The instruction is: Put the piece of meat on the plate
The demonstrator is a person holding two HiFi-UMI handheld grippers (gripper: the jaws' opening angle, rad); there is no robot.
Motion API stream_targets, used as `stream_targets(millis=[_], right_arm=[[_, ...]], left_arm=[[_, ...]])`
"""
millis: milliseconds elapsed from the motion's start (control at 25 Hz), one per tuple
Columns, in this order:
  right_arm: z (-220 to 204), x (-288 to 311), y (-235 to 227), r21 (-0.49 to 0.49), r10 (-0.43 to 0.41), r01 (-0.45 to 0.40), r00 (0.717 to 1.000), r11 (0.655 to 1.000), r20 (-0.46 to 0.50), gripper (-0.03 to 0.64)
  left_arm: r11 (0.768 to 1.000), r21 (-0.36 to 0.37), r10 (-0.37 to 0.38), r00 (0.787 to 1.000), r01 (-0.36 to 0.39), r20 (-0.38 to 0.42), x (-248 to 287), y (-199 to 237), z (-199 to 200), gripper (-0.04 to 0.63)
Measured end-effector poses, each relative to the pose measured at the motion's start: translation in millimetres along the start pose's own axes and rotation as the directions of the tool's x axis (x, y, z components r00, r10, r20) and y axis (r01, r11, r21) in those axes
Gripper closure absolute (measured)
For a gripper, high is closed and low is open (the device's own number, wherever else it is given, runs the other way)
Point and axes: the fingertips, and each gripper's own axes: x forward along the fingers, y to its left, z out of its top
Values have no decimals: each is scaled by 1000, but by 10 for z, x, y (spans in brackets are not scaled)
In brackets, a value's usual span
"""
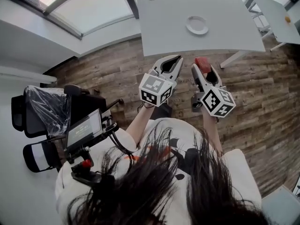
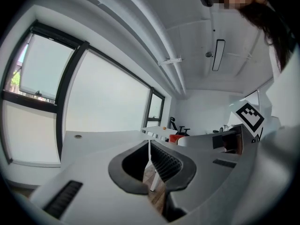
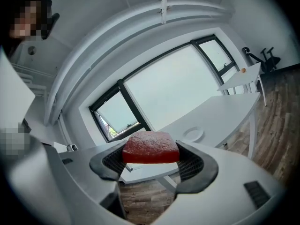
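Head view: the right tool (image 1: 203,66) pinches the red piece of meat (image 1: 202,61) in the air, short of the white counter (image 1: 164,27), where the plate (image 1: 197,25) sits empty. The left tool (image 1: 172,60) hangs alongside.

Left gripper view: jaw tips pressed together, nothing between.

Right gripper view: meat clamped between the pads, plate well ahead.

The carry looks under way. The next move calls for reaching over the plate, lowering and releasing.
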Motion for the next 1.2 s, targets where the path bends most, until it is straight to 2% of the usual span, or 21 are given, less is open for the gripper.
stream_targets(millis=[280, 520, 920, 1200], right_arm=[[46, 541, 48, 30, -54, 54, 999, 998, 8, 307], [94, 935, -49, 50, -98, 100, 995, 994, -25, 307], [78, 880, -271, 70, -166, 166, 986, 984, -3, 307], [117, 1087, -445, 69, -158, 158, 987, 985, -6, 307]], left_arm=[[997, -26, -69, 998, 69, -9, 189, 522, 113, 589], [989, -87, -120, 992, 116, -50, 516, 847, 70, 589], [981, -97, -173, 983, 166, -68, 655, 798, -27, 589], [985, -84, -158, 985, 152, -73, 825, 918, -45, 589]])
